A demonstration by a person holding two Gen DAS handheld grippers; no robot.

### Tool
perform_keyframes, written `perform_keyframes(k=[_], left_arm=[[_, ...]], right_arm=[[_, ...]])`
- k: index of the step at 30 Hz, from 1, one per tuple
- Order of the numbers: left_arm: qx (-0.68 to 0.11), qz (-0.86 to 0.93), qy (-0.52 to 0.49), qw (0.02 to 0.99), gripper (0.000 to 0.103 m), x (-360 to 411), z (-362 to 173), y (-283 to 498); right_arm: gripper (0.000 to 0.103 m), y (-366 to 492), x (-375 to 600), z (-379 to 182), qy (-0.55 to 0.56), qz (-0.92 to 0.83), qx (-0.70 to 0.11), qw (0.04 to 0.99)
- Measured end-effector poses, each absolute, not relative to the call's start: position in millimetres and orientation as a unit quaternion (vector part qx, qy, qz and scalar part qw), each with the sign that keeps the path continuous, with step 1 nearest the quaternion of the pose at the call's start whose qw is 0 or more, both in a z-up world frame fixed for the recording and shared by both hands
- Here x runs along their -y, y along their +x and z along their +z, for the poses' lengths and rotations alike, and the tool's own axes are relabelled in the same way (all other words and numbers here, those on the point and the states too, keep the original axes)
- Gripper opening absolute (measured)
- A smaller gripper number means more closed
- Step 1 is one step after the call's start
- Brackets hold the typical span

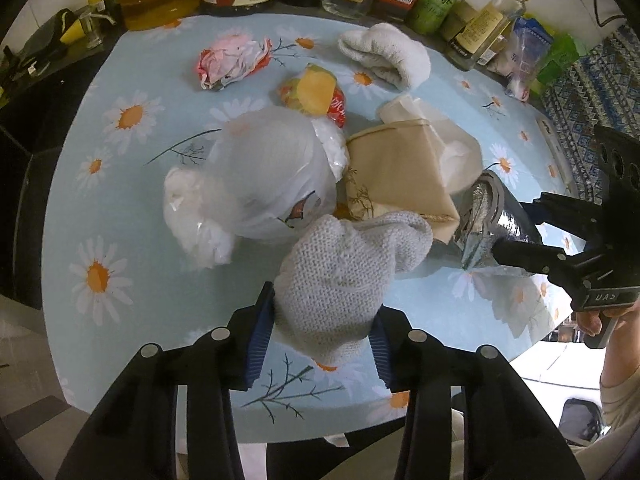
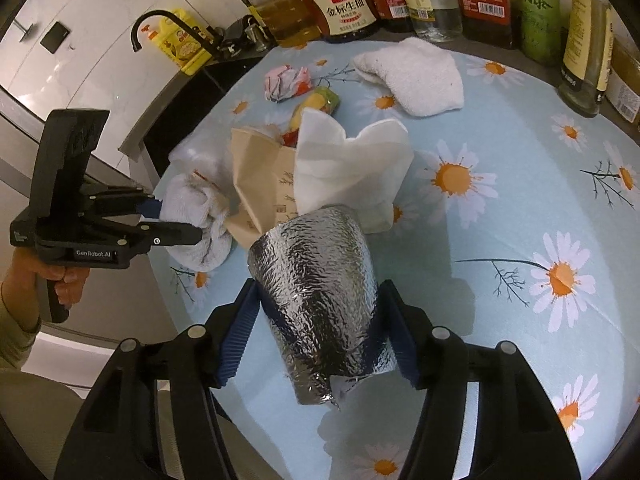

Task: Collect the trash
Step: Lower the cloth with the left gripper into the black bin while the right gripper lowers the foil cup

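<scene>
On the daisy-print worktop [image 2: 520, 168], the trash is gathered in one heap: a white plastic bag [image 1: 256, 176], a brown paper bag [image 1: 396, 172], a white napkin [image 2: 352, 160], a red crumpled wrapper [image 1: 232, 62] and a yellow snack packet [image 1: 316, 92]. A grey knitted cloth [image 1: 344, 276] is held between the jaws of the left gripper [image 1: 320, 344], just beside the heap. A shiny foil bag [image 2: 320, 300] is held between the jaws of the right gripper [image 2: 320, 344], touching the paper bag. A white towel [image 2: 416, 76] lies apart, near the bottles [image 2: 348, 4].

It seems the two pieces are being added to the heap. Both grips should be kept firm but soft, so the foil is not torn. The pieces should be moved slowly, so the light napkin and plastic bag are not knocked away. The bottles should be kept well clear.
</scene>
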State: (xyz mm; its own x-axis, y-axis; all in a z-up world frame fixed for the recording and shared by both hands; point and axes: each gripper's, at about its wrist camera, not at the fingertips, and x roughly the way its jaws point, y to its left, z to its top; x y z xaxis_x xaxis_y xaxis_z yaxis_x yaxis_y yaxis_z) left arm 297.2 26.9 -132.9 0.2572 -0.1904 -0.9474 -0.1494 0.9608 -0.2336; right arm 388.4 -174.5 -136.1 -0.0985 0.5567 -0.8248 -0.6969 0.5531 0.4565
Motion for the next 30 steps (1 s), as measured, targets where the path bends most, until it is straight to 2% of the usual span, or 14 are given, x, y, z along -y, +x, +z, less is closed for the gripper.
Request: perform_keyframes(k=[9, 18, 30], left_arm=[[-0.581, -0.04, -0.134, 0.802, 0.04, -25.3, -108.1, 267.6], [-0.551, -0.067, -0.135, 0.821, 0.04, -34.8, -89.1, 204.7], [-0.549, -0.059, -0.16, 0.818, 0.04, -65.2, -102.9, 103.2]], right_arm=[[0.061, 354.2, 181.4, -111.0, -0.045, 0.442, -0.558, 0.701], [0.061, 280.4, 160.9, -87.3, -0.048, 0.439, -0.542, 0.716], [0.061, 190.8, 105.0, -99.2, -0.051, 0.461, -0.553, 0.692]])
